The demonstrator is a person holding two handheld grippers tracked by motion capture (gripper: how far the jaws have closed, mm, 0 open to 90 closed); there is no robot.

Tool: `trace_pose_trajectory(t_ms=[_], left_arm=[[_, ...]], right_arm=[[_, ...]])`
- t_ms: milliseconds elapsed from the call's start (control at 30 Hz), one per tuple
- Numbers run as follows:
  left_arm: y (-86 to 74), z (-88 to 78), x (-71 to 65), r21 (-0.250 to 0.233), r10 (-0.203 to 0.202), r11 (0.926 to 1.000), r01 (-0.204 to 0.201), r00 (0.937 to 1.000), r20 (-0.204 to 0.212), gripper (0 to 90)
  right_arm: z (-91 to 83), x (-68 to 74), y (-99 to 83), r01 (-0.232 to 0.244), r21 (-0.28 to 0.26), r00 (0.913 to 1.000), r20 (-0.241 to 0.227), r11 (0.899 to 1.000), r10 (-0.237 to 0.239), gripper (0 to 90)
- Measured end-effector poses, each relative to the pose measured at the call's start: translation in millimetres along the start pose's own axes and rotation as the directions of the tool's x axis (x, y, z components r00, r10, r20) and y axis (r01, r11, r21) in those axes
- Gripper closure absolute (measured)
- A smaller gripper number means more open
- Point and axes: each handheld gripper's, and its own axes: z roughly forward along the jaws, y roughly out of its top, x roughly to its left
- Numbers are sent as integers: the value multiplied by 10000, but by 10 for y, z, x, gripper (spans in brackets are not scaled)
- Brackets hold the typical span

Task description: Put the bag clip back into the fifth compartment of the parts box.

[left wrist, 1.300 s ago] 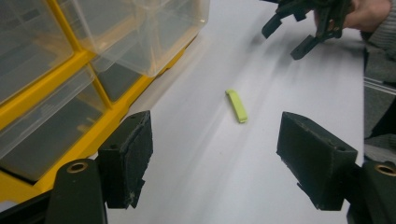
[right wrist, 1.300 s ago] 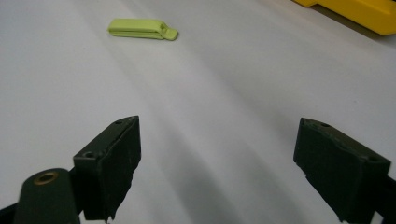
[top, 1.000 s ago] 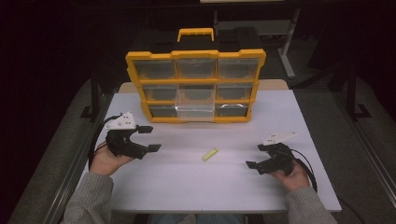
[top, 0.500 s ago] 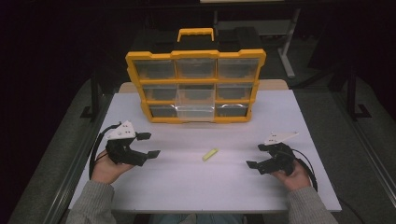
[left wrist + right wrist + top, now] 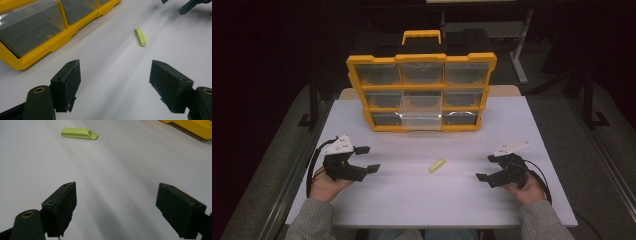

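Change since one second ago: my left gripper (image 5: 363,159) has moved from a raised position near the organizer toward 6 o'clock and now sits lower on the table (image 5: 412,200), its jaws pointing at 3 o'clock. My right gripper (image 5: 485,167) holds the same position at the table's right side, jaws pointing at 9 o'clock. The small green piece (image 5: 437,165) has not moved.

Tool state: both grippers stand wide open and empty. In the left gripper view the two black pads (image 5: 67,85) are well apart with bare table between them; the right gripper view shows the same spread.

Location of the work item: the green piece lies flat on the table, between the two grippers and slightly nearer the right one. From my left gripper it sits at about 1 o'clock (image 5: 140,37); from my right gripper at about 11 o'clock (image 5: 78,133). Neither gripper touches it.

Judgement: both tools now flank the piece at table height, so I read this as the approach stage of a pick. No grasp has begun.

Limits of observation:
- The yellow drawer organizer (image 5: 421,59) stands at 12 o'clock. Its middle-column drawer (image 5: 421,112) appears pulled forward, though its contents cannot be made out.
- The other drawers are too dim to tell full from empty.
- The green piece is too small to identify.
- The surrounding room is dark.
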Motion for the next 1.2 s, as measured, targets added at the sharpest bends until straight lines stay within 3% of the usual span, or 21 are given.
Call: trace_pose_trajectory(t_ms=[200,567,633,833,1200], left_arm=[[-55,25,-5,115,50,9999,-48,9999,-132,220],[-65,57,-6,118,126,9999,-124,9998,-151,214],[-63,53,-11,13,95,10000,-94,9999,-88,214],[-55,50,-21,-1,104,9999,-104,9999,-72,216],[-44,1,-9,-302,17,9995,-17,10000,-7,218]], right_arm=[[-8,44,6,388,269,9990,228,9989,-394,157],[-30,46,21,284,86,9996,-49,9996,-284,140],[-33,41,51,94,55,9996,-258,9999,-93,140],[-21,25,175,-141,368,9986,-509,9992,160,137],[5,51,569,616,561,9928,-1059,9965,-554,138]])
